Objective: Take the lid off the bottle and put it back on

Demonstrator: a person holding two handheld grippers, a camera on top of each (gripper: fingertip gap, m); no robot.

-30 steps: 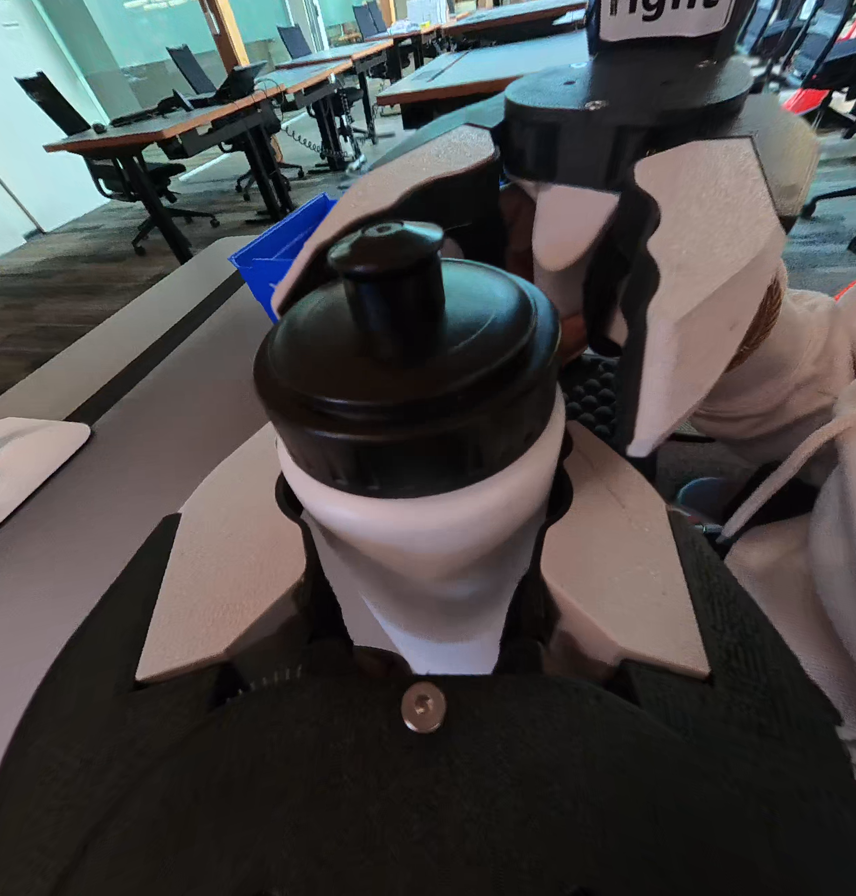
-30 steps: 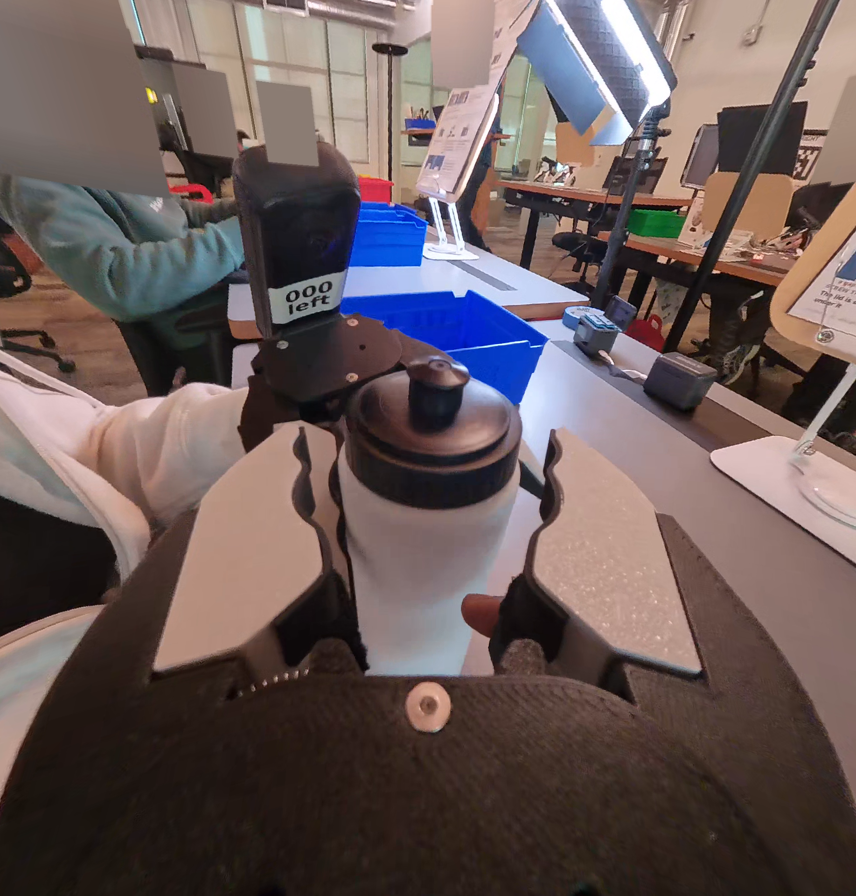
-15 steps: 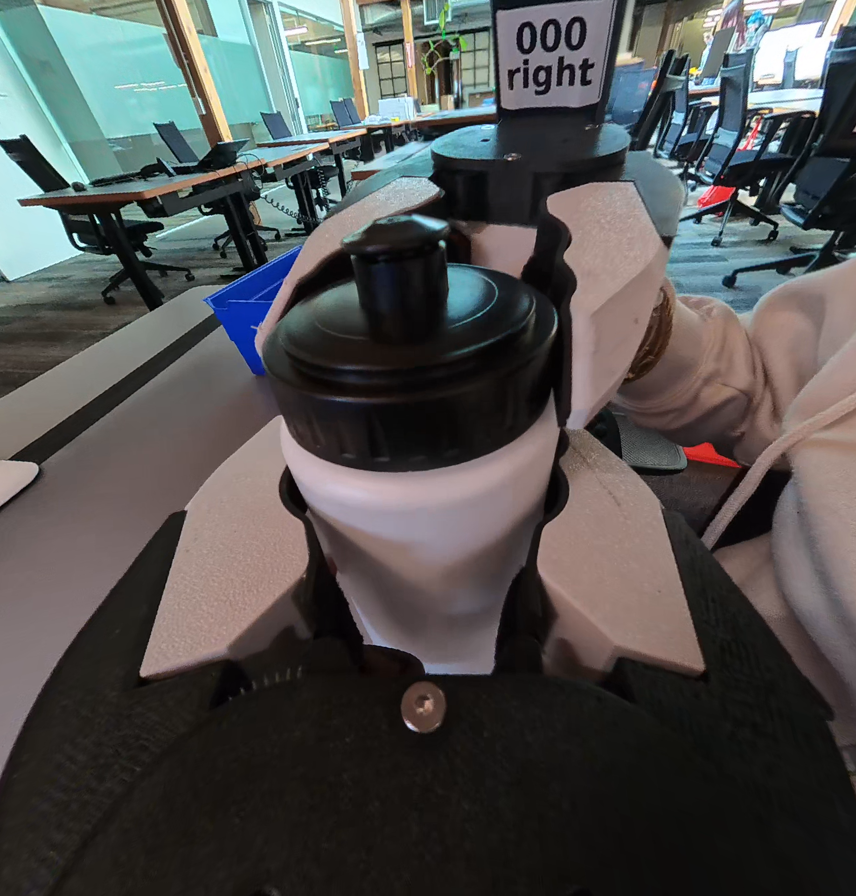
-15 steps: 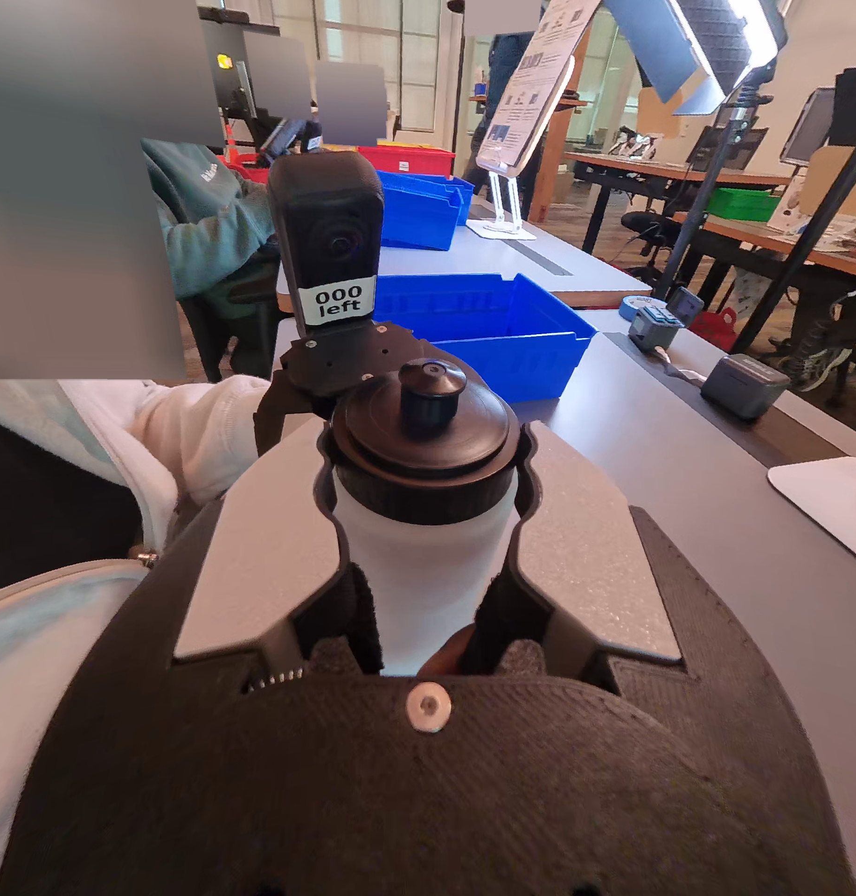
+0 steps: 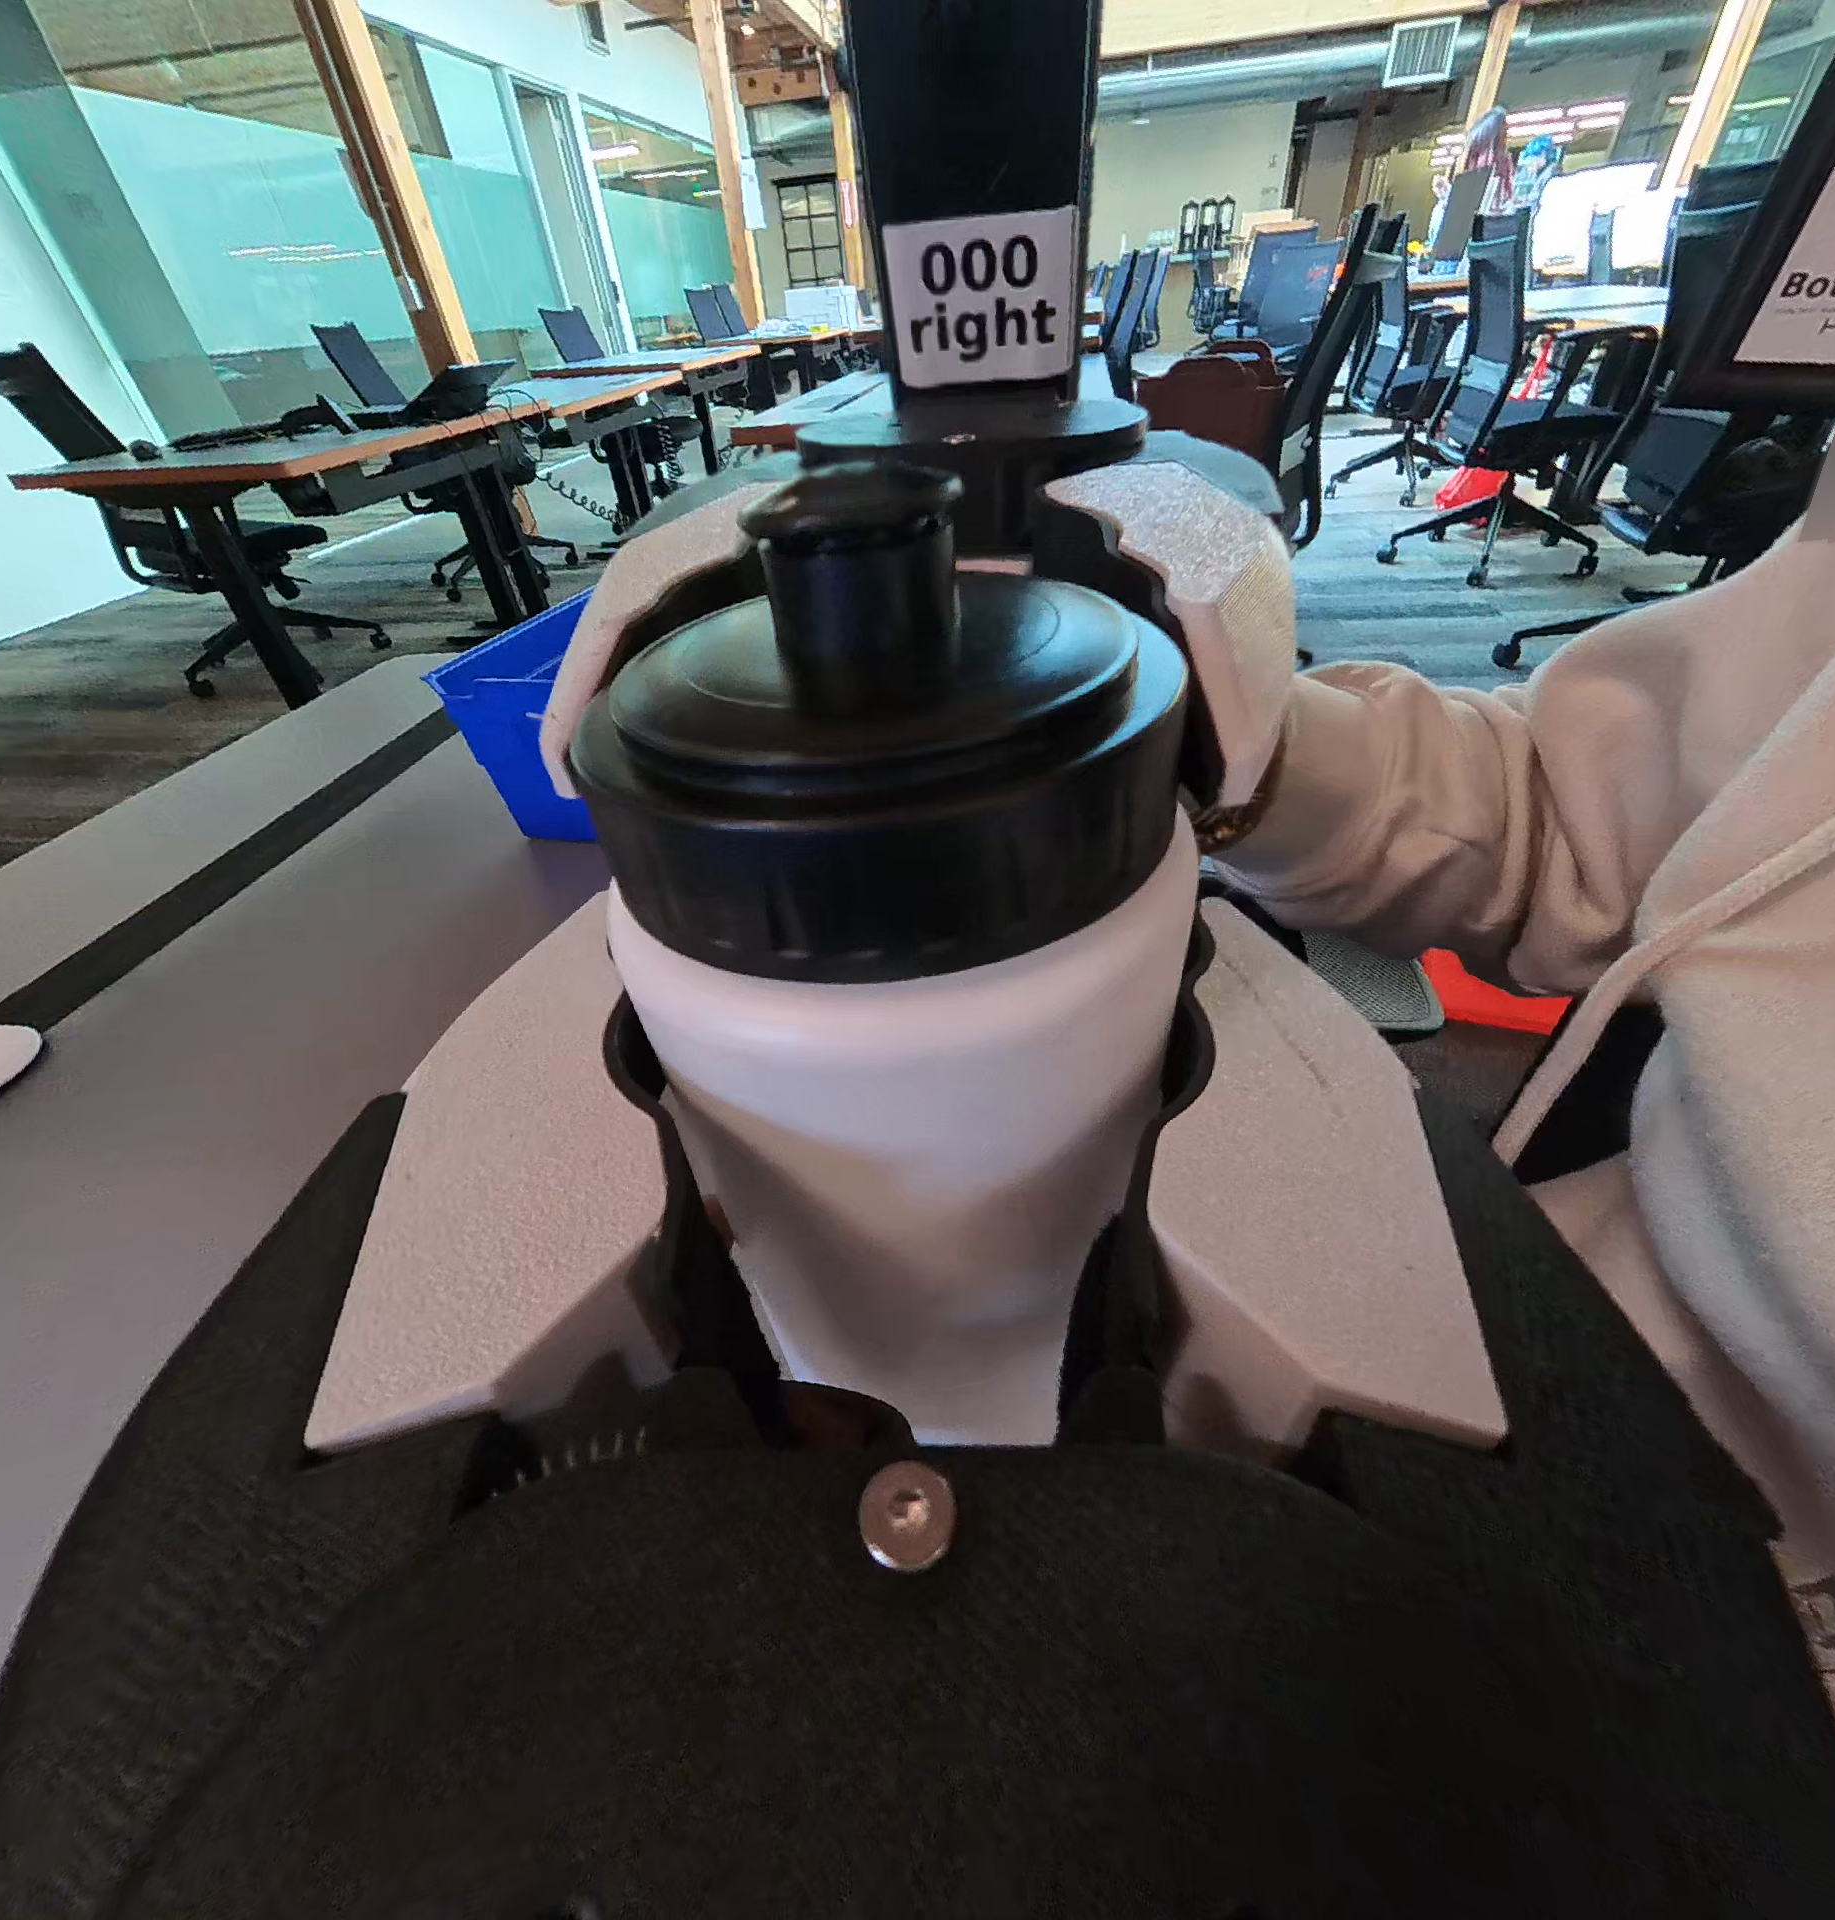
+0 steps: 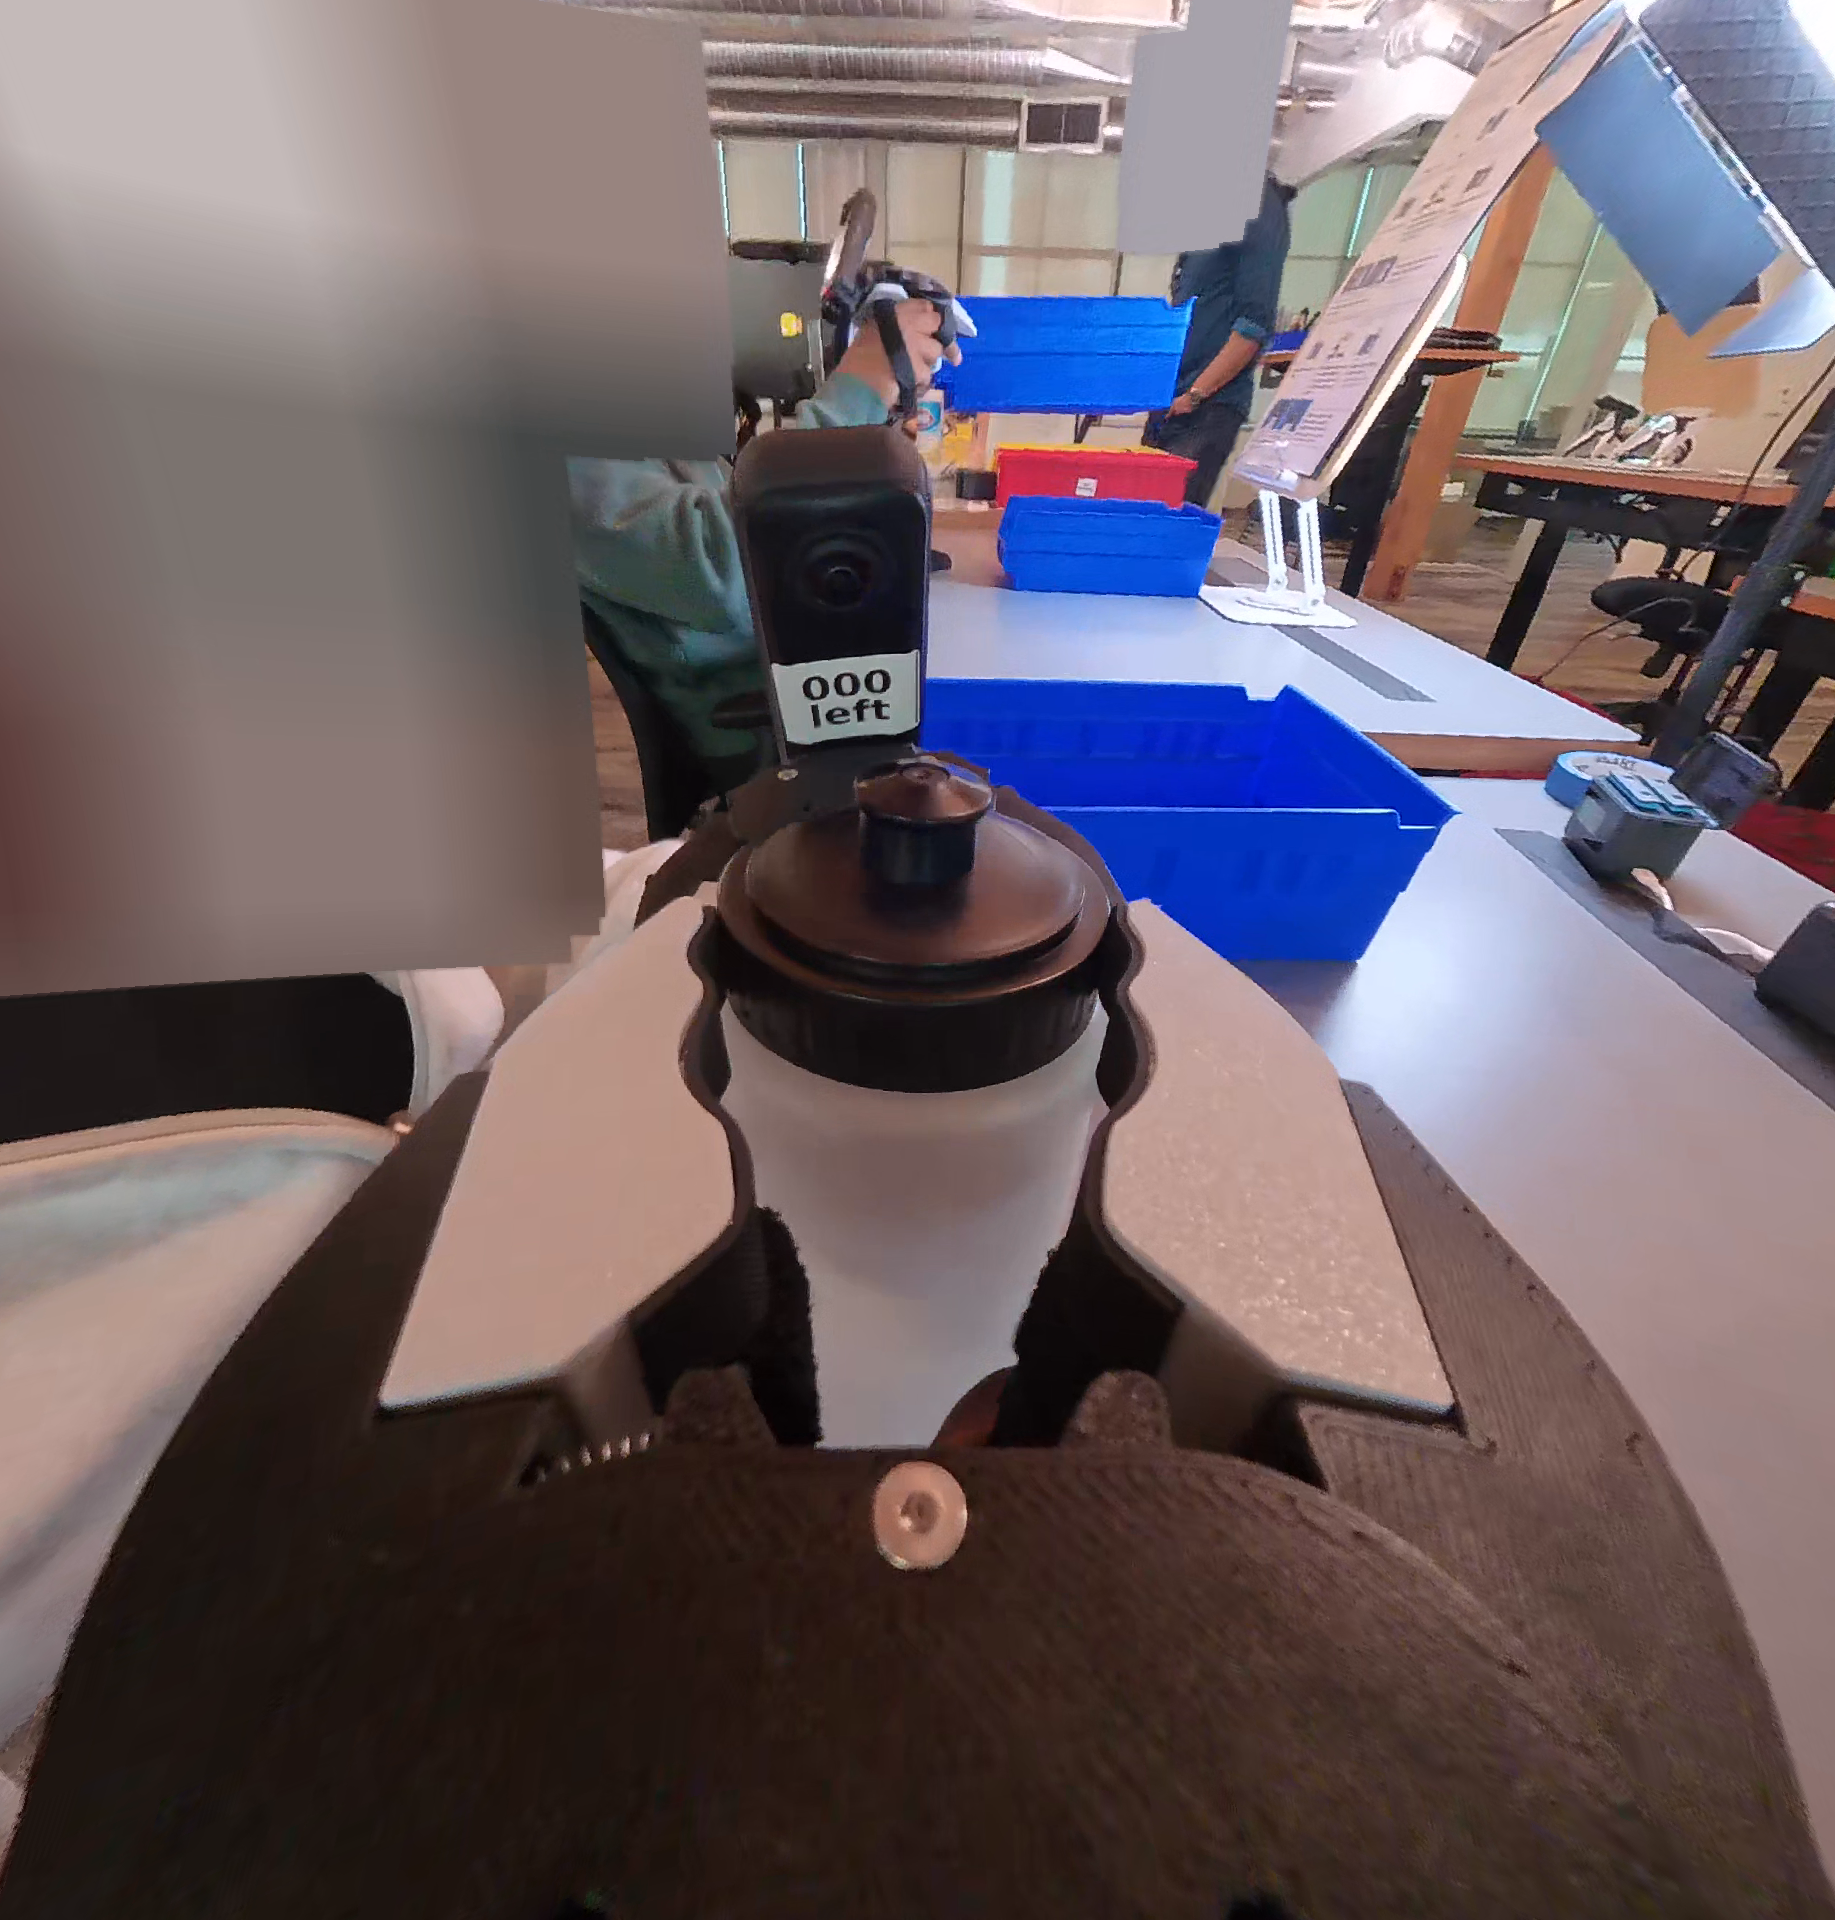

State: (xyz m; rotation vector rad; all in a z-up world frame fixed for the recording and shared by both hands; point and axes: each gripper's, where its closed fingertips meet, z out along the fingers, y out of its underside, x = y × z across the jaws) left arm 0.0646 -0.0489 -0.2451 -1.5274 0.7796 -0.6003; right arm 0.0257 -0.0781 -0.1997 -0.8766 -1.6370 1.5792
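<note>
A: Left wrist view. What does the left gripper hold?

B: Its two grey fingers are closed on the white body of the bottle, one at 9 o'clock and one at 3 o'clock of it, just below the shoulder. The bottle stands upright at the centre of the view, above the grey table.

A: And the lid?

B: Black, with a pull spout at 12 o'clock; it sits on the bottle's neck. The right gripper reaches in from the far side, its fingers wrapped around the lid's rim at 10 and 2 o'clock.

A: Right wrist view. Is that grip confirmed?

B: Yes. The right gripper has its scalloped inner edges pressed to both sides of the lid, clamped on it. The bottle fills the gap between the fingers below. Whether the lid is screwed fully down cannot be told from either view.

A: Surroundings?

B: A blue bin rests on the table at 2 o'clock of the bottle, well apart from it. A cream sleeve enters the left wrist view at 3 o'clock.
</note>
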